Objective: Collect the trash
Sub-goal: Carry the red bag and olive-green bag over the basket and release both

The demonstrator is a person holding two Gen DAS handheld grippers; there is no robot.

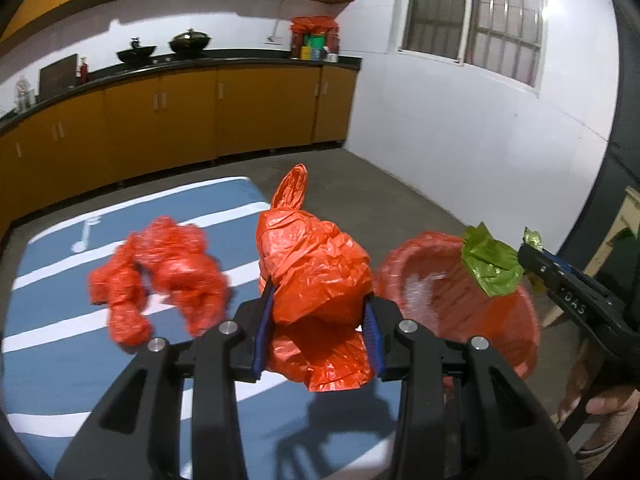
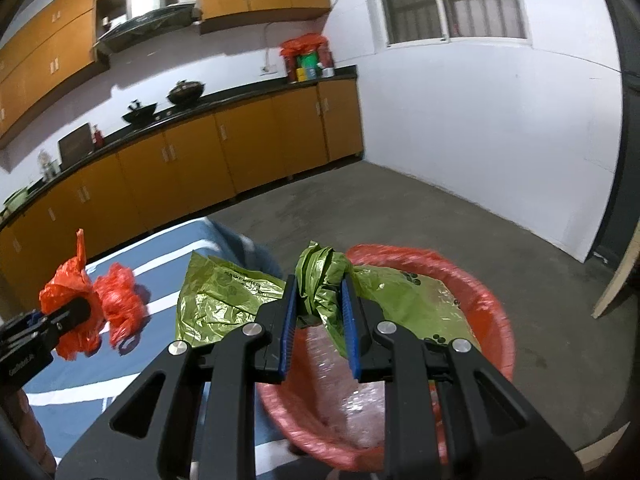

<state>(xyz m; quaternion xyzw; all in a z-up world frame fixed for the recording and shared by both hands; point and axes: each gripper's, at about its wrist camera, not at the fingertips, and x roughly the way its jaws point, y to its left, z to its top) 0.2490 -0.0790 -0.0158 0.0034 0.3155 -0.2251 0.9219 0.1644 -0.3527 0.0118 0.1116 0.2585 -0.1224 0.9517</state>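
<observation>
My left gripper (image 1: pixel 318 316) is shut on a crumpled orange plastic bag (image 1: pixel 316 264), held above the blue striped mat (image 1: pixel 60 360). A second orange bag (image 1: pixel 160 276) lies on the mat to its left. My right gripper (image 2: pixel 320 312) is shut on a crumpled green plastic bag (image 2: pixel 320 276), which hangs over the rim of the red-lined bin (image 2: pixel 480 304). In the left wrist view the right gripper (image 1: pixel 528 256) with the green bag (image 1: pixel 490 266) is over the bin (image 1: pixel 440 292). In the right wrist view the left gripper (image 2: pixel 72 312) holds its orange bag (image 2: pixel 68 284) at the far left.
Orange kitchen cabinets (image 1: pixel 180 120) with a black counter run along the back wall, with woks (image 1: pixel 188 42) and jars (image 1: pixel 314 40) on top. A white wall with a window (image 1: pixel 472 20) stands to the right. Grey concrete floor (image 2: pixel 440 216) lies beyond the bin. A wooden board (image 2: pixel 620 276) leans at right.
</observation>
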